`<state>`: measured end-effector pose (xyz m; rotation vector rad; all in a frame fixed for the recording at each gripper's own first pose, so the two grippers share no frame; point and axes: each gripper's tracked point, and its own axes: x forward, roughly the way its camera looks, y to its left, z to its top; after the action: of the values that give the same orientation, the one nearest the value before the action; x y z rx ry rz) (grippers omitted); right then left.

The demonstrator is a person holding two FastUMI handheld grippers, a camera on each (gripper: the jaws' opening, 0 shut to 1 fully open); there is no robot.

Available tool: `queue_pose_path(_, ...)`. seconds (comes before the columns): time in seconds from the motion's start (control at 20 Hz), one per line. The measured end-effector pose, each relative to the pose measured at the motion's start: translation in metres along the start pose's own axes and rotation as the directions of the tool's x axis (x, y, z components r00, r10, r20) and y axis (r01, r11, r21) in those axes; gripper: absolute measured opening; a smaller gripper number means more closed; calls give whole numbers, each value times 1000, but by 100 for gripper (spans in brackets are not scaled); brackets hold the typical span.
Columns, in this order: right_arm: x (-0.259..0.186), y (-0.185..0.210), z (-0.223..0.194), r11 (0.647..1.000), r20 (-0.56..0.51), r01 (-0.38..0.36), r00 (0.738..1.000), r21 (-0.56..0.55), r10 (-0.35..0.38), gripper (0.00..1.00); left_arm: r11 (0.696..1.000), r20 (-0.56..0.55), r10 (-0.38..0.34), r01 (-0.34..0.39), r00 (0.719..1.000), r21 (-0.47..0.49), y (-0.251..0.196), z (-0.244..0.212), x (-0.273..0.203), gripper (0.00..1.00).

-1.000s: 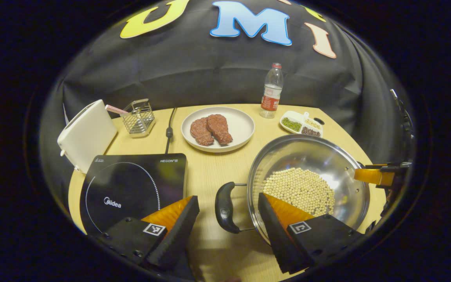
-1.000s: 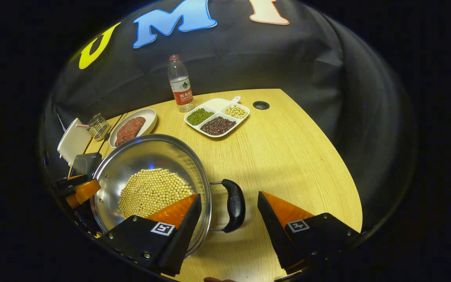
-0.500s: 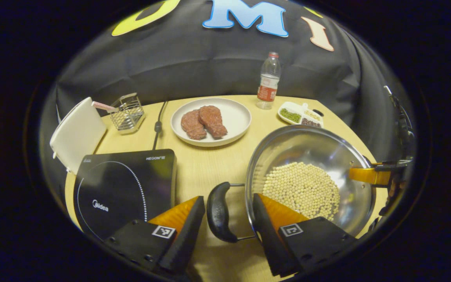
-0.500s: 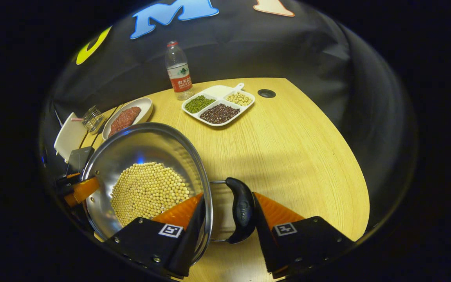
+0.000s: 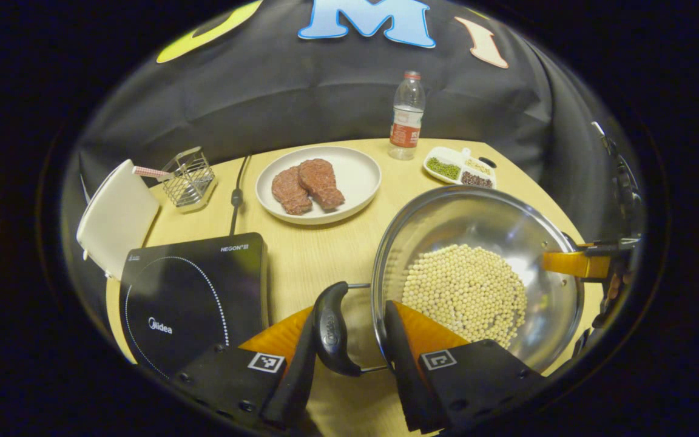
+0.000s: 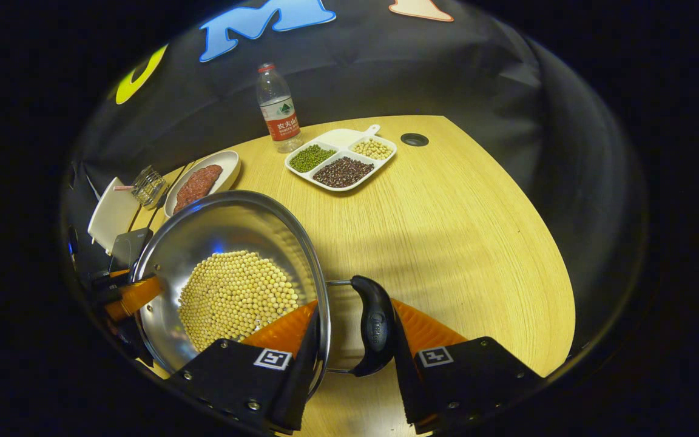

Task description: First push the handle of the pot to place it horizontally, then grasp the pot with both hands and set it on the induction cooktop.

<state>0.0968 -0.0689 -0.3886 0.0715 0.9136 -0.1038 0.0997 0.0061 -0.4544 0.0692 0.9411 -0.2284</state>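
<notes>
The steel pot [image 5: 465, 224] holds pale soybeans [image 5: 465, 291] and stands on the wooden table, right of the black induction cooktop [image 5: 192, 291]. My left gripper [image 5: 349, 311] straddles the pot's near side: one finger presses the black handle [image 5: 330, 331] from outside, the other sits against the inside of the rim. In the right gripper view, my right gripper [image 6: 354, 306] holds the opposite side of the pot [image 6: 228, 230] the same way, with one finger on its black handle [image 6: 377, 328]. Both handles lie level.
Behind the pot are a white plate [image 5: 361, 176] with two meat pieces, a water bottle [image 5: 405, 118] and a divided dish [image 5: 459, 171] of beans. A white box [image 5: 116, 215], a wire rack [image 5: 189, 179] and a cable [image 5: 237, 194] lie behind the cooktop.
Both grippers moved forward and narrowed from wide open until each has a handle and the rim between its fingers. The pot looks unmoved on the table.
</notes>
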Motion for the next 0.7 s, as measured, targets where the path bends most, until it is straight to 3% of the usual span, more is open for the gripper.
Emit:
queue_pose_path(0.25,-24,11,3,1000,1,1,1000,10,-1,61,1000,15,12,-12,1000,10,9,7,-19,70)
queue_pose_path(0.7,-61,55,7,1000,14,-4,1000,-9,4,61,1000,29,29,-29,999,-4,45,11,-71,67)
